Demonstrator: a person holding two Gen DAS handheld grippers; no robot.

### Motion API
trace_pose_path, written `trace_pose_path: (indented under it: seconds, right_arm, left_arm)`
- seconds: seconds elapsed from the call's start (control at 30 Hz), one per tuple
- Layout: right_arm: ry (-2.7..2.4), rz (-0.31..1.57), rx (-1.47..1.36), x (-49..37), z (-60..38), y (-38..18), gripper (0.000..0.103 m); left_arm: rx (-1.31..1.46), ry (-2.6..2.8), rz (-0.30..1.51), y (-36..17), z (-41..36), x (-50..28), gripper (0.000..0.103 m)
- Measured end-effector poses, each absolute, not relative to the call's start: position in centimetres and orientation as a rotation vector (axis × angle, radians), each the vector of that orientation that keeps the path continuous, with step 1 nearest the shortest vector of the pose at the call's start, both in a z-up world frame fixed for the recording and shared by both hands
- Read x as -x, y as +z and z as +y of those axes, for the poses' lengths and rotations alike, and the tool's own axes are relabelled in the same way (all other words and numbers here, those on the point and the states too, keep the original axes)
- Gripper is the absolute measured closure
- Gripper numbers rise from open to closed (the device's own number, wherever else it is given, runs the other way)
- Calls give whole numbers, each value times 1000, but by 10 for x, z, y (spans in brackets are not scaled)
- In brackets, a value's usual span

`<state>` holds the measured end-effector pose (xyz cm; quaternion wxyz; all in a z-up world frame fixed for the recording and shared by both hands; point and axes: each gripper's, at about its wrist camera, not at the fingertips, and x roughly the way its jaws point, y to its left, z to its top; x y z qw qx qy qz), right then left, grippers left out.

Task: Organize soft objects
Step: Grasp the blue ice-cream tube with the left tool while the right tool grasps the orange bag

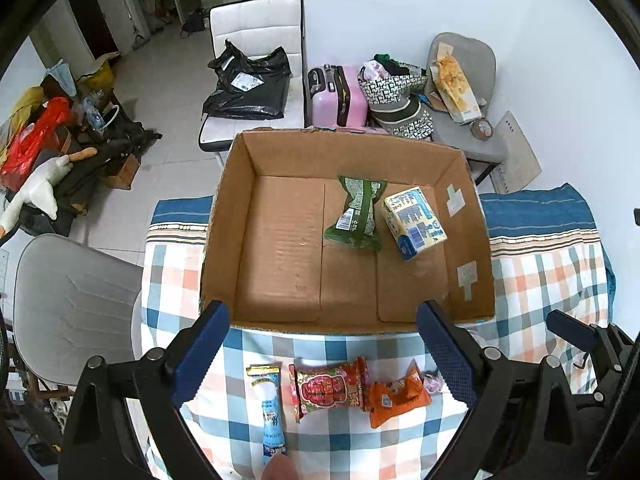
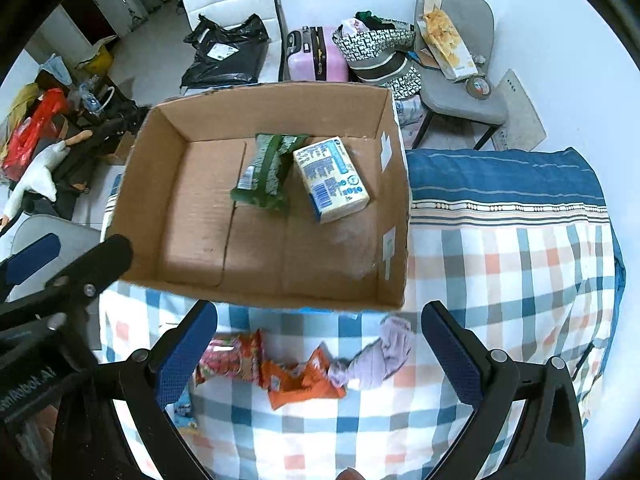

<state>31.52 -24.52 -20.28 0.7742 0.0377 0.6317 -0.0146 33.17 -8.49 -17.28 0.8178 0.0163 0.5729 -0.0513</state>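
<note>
Both tools hanging wide open, gripping nothing: left tool (image 1: 322, 354), right tool (image 2: 318, 350).

The open brown cardboard box (image 1: 224, 216) on the checked-cloth bench (image 1: 552, 276) is the landmark. Lying just in front of its near wall: light-blue tube sachet (image 1: 269, 412), red crinkly snack packet (image 1: 330, 388), orange crinkly packet (image 1: 394, 398), crumpled lilac cloth (image 2: 380, 354).

Risks:
- red and orange packets are touching, so one pinch is likely dragging both
- cloth may be snagging on the near wall

Sachet's long axis is pointing toward the box; red packet's is running along the near wall.
</note>
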Motion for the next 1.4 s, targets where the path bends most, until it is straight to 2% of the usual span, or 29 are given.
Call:
trace_pose_path:
  seconds: [0.23,0.33,0.47,0.67,0.73,0.83,0.87,0.93,1.0,1.03,1.27,1.3,1.4]
  right_arm:
    - [0,1326,-118,-292,-242,-182,0]
    - [14,1354,-125,-279,-242,-189,0]
    - [-3,1476,-200,-255,-245,-231,0]
    - [-94,1673,-556,-221,-263,-334,1]
    - [-144,1683,-667,-215,-266,-358,9]
    - [-224,1661,-821,-210,-273,-386,15]
    - [-238,1661,-846,-210,-273,-393,21]
    - [-221,1685,-874,-211,-267,-405,55]
    - [-186,1721,-838,-213,-259,-405,64]
    - [-168,1736,-771,-215,-254,-400,66]
    - [71,1909,-98,-203,-203,-388,67]
    - [79,1922,-39,-199,-197,-393,67]
    - [59,1897,-24,-193,-192,-397,52]
  left_arm:
    - [-16,-86,1205,-159,-71,-308,7]
    - [-19,-32,1221,-170,-55,-287,7]
    - [28,25,1316,-213,-30,-261,7]
    - [138,82,1502,-293,3,-239,7]
    - [151,92,1529,-308,6,-234,7]
    - [179,96,1568,-328,13,-230,7]
    - [186,93,1579,-333,14,-229,7]
    - [193,88,1596,-339,16,-229,7]
    - [193,78,1605,-345,17,-227,7]
    - [190,73,1610,-347,17,-228,7]
    - [100,42,1661,-377,3,-230,7]
    - [81,41,1668,-384,1,-231,7]
    - [50,43,1686,-401,-1,-232,11]
